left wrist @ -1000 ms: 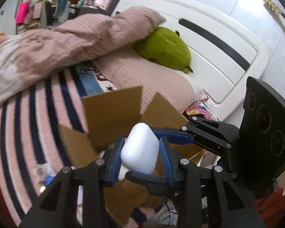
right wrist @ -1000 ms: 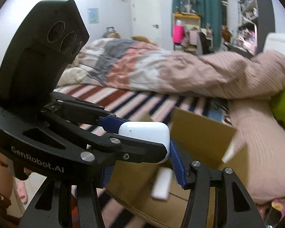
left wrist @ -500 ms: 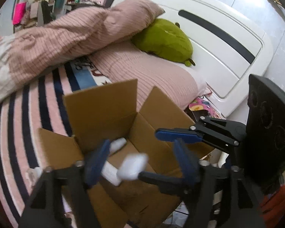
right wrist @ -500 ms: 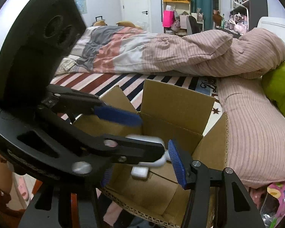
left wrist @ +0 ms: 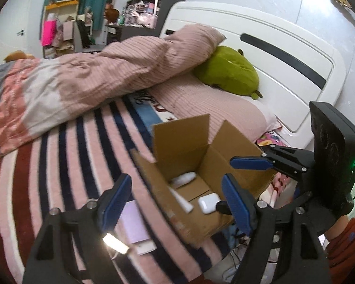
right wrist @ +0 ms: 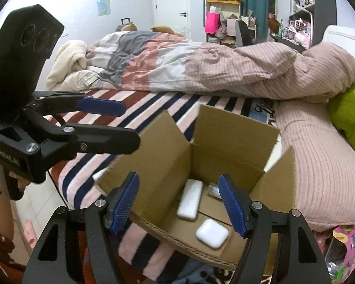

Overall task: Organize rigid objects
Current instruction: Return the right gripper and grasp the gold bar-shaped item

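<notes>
An open cardboard box stands on the striped bed. Inside lie a white earbud case, a long white case and another white item at the back. My left gripper is open and empty, above the box's near edge. My right gripper is open and empty over the box. The left gripper also shows in the right wrist view, at the left of the box, and the right gripper in the left wrist view.
A purple notebook and a bright small object lie on the striped blanket beside the box. A pink duvet, a pink pillow and a green plush lie behind. The bed edge and floor are at lower left.
The white earbud case was held between the left gripper's fingers; the gripper opened, the case dropped and now lies in the box. Both grippers have pulled back from the box.
</notes>
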`<state>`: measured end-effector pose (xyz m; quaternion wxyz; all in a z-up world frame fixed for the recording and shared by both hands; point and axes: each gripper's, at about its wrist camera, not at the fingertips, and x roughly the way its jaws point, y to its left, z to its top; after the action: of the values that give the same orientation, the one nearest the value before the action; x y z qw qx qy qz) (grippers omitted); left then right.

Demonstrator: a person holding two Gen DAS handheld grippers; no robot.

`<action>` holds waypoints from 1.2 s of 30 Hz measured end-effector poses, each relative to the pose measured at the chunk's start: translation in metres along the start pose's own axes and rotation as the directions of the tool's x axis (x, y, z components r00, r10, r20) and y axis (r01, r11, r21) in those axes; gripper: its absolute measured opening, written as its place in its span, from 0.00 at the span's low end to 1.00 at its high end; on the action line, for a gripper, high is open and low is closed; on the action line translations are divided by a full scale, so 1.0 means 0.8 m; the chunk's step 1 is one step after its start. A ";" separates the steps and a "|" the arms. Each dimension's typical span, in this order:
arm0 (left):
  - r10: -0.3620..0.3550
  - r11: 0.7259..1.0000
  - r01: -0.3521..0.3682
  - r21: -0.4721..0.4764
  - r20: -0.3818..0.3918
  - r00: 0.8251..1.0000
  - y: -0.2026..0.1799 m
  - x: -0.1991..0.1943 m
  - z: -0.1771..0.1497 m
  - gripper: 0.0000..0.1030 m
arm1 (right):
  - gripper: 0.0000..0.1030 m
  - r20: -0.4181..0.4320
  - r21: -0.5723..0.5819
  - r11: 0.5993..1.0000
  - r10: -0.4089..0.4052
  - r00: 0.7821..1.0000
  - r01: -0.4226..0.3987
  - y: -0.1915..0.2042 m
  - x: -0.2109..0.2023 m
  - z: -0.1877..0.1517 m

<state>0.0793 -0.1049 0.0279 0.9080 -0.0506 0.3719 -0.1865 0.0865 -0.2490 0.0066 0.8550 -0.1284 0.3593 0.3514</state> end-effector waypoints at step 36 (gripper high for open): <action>0.207 0.942 -0.204 -0.268 -0.021 0.978 0.243 -0.038 -0.199 0.85 | 0.14 -0.392 -0.142 0.989 -0.012 0.920 -0.047 0.156 0.280 -0.002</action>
<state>0.0070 0.0938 -0.1112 0.9086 -0.1348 0.3934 -0.0385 0.1097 -0.0462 -0.1481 0.7509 -0.2560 0.4967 0.3520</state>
